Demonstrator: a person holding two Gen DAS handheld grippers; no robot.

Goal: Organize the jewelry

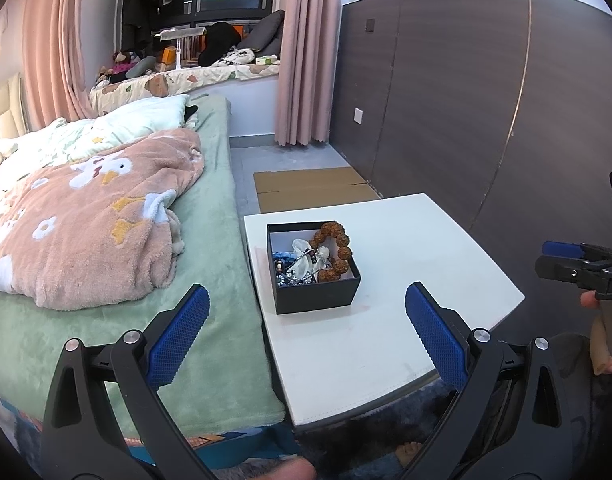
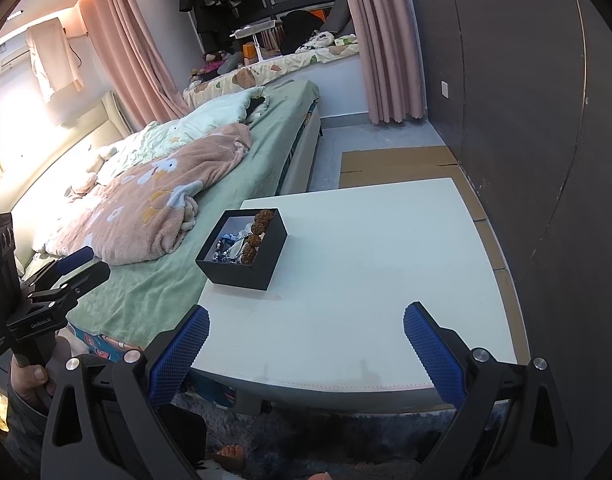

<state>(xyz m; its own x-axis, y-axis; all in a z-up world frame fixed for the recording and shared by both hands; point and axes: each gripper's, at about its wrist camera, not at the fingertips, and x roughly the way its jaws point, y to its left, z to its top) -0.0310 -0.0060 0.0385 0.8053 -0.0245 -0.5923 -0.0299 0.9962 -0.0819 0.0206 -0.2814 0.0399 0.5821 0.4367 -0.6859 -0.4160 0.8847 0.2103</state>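
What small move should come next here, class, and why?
Probably bring the open left gripper forward over the black box toward the brown bead bracelet. Both grippers are empty and short of the box, all the jewelry is tangled inside, and the white table beside it is bare.

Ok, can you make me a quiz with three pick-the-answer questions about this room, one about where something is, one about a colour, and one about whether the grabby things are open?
1. Where does the black box sit?
A. on the white table
B. on the bed
C. on the floor

2. What colour is the big bead bracelet in the box?
A. green
B. brown
C. pink

3. How is the left tool right now?
A. shut on a necklace
B. shut on nothing
C. open and empty

Answers:
1 A, the box rests on the tabletop near the bed side.
2 B, its bumpy beads are brown.
3 C, its blue pads stand wide apart with nothing between; the right tool looks the same.
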